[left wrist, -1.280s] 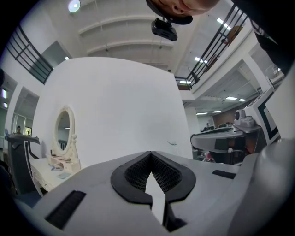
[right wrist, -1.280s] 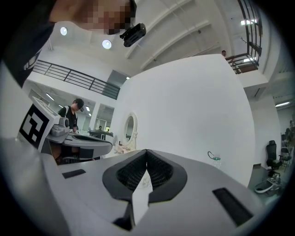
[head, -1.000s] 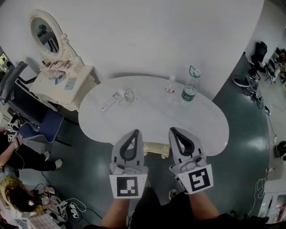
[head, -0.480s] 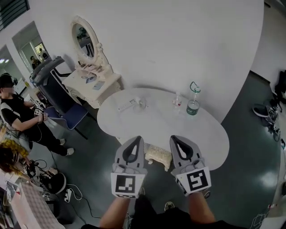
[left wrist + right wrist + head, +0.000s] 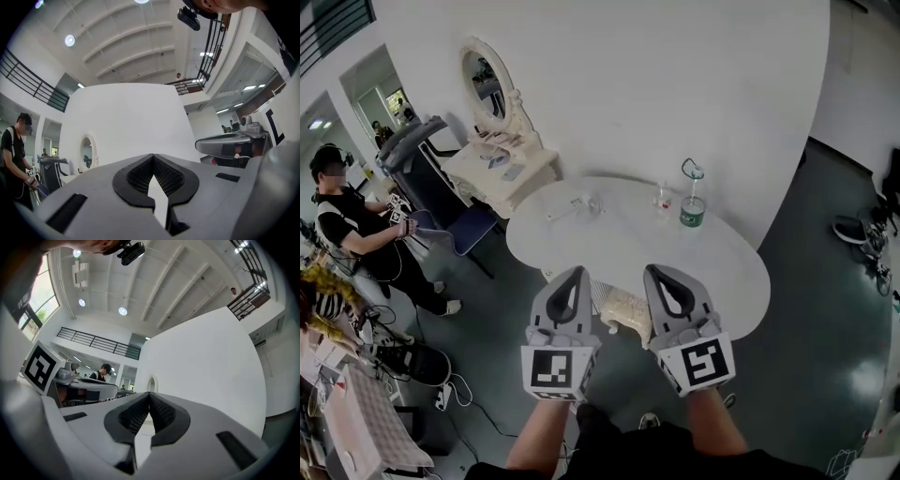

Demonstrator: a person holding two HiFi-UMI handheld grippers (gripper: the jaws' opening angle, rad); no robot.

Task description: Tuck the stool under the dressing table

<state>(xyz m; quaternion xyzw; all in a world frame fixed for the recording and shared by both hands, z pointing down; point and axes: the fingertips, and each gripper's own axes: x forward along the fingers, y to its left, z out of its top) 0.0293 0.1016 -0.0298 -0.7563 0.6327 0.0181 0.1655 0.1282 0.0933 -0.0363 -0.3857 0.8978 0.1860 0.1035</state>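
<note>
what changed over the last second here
The person backed away from the white table, so more of the cream stool shows at its near edge and the dressing table sits nearer centre. Left claw and right claw stayed shut, empty, side by side.

Stool (image 5: 623, 311) seemingly more exposed beyond table (image 5: 619, 242) edge

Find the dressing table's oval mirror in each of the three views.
Head view: oval mirror upper left, against the white wall.
Left gripper view: mirror small, lower left of centre.
Right gripper view: mirror tiny, centre, just above the jaws.
Shared landmark: the white wall behind it.
</note>
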